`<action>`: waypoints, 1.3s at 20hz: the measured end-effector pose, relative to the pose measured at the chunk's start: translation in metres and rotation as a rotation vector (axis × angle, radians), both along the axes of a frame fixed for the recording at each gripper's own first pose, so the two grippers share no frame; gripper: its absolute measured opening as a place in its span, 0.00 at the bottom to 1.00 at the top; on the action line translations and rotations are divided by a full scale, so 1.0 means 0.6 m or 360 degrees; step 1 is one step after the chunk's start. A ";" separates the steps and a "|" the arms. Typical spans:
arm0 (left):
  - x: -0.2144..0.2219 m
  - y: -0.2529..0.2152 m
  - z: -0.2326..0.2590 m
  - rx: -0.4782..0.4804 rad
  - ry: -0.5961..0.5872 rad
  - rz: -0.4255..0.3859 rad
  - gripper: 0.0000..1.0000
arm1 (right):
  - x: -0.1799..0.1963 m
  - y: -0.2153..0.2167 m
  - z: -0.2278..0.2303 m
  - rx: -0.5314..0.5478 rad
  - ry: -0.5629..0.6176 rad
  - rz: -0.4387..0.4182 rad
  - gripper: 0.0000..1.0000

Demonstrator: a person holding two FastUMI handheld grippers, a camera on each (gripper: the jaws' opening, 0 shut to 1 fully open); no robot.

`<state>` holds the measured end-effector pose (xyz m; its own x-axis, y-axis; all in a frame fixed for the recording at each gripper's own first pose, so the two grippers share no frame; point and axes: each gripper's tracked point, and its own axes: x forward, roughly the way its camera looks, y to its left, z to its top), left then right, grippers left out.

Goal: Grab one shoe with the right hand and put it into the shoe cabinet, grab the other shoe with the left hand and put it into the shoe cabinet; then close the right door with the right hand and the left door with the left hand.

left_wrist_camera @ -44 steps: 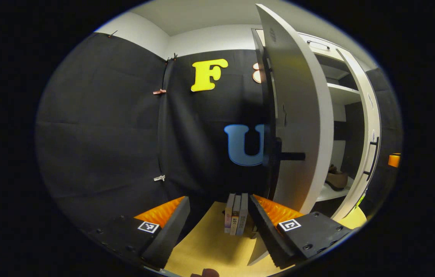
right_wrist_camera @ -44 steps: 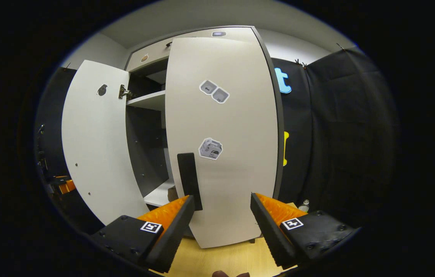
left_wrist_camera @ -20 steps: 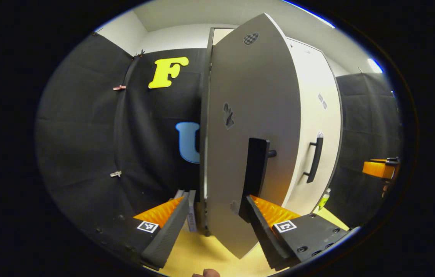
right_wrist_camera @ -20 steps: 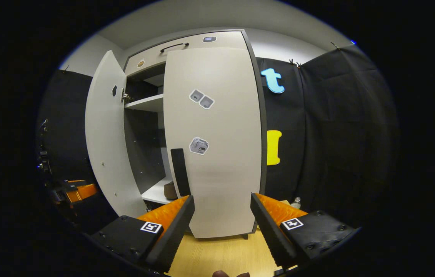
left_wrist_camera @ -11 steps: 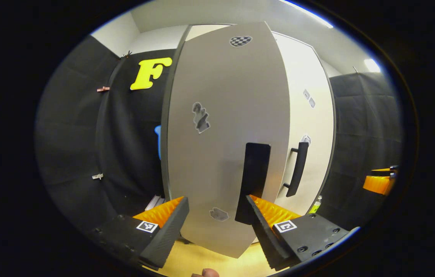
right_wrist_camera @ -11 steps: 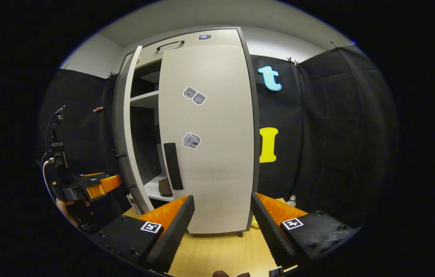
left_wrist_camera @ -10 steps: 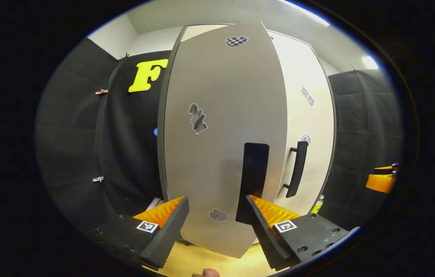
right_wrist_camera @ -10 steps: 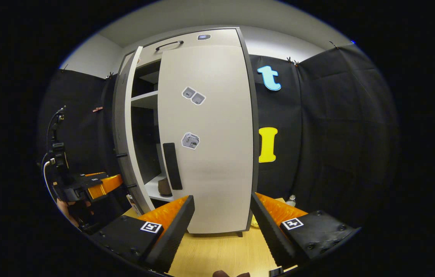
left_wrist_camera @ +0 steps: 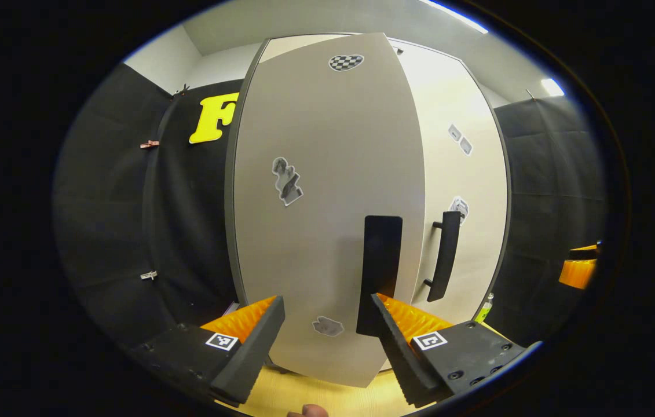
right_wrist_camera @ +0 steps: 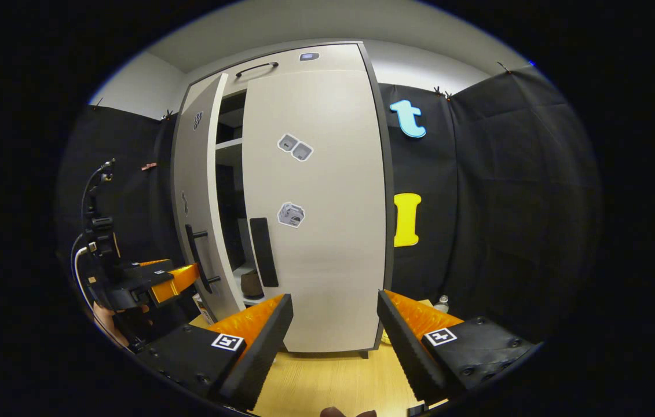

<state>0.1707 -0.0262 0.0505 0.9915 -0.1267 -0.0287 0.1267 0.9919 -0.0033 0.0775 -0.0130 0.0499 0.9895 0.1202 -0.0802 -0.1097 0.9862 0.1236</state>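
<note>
My left gripper [left_wrist_camera: 327, 324] has its two fingers spread wide with nothing between them. Its right finger [left_wrist_camera: 402, 347] sits low against the flat black bar handle [left_wrist_camera: 380, 272] of the left door [left_wrist_camera: 327, 174], though I cannot tell whether it touches the bar. That tall pale grey cabinet door stands right in front of the fingers and is not quite shut. It carries a checkered sticker [left_wrist_camera: 346, 61] near its top, a dark figure sticker [left_wrist_camera: 286, 180] at mid height and a small grey sticker [left_wrist_camera: 328, 326] near the bottom.

In the right gripper view, my right gripper [right_wrist_camera: 333, 330] is likewise wide apart and empty, held back from the tall white shoe cabinet [right_wrist_camera: 298, 63], which stands on a light wooden floor [right_wrist_camera: 327, 376]. The pale right door [right_wrist_camera: 327, 220] lies closed against the frame, its black bar handle [right_wrist_camera: 263, 252] at the inner edge, with a pair of small stickers [right_wrist_camera: 295, 147] high up and a boxy sticker [right_wrist_camera: 291, 215] lower. A dark gap remains between the two doors, and through it a white shelf [right_wrist_camera: 229, 145] shows high up and a brown shoe [right_wrist_camera: 251, 285] sits on the lower shelf inside. My left gripper [right_wrist_camera: 174, 278] also shows at the left of that view, just beside the left door's [right_wrist_camera: 200, 191] handle [right_wrist_camera: 197, 259], with part of the hand [right_wrist_camera: 121, 315] below it. A small clear bottle [right_wrist_camera: 442, 302] stands on the floor right of the cabinet.
</note>
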 end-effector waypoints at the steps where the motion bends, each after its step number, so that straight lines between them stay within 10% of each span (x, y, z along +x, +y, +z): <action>1: -0.003 0.004 0.002 -0.0004 -0.0005 0.0005 0.94 | -0.002 0.002 0.001 0.0000 -0.0002 0.0003 0.97; 26: -0.248 0.043 0.019 -0.0005 -0.0056 -0.0048 0.94 | -0.140 0.085 0.010 -0.0131 -0.0104 0.0073 0.96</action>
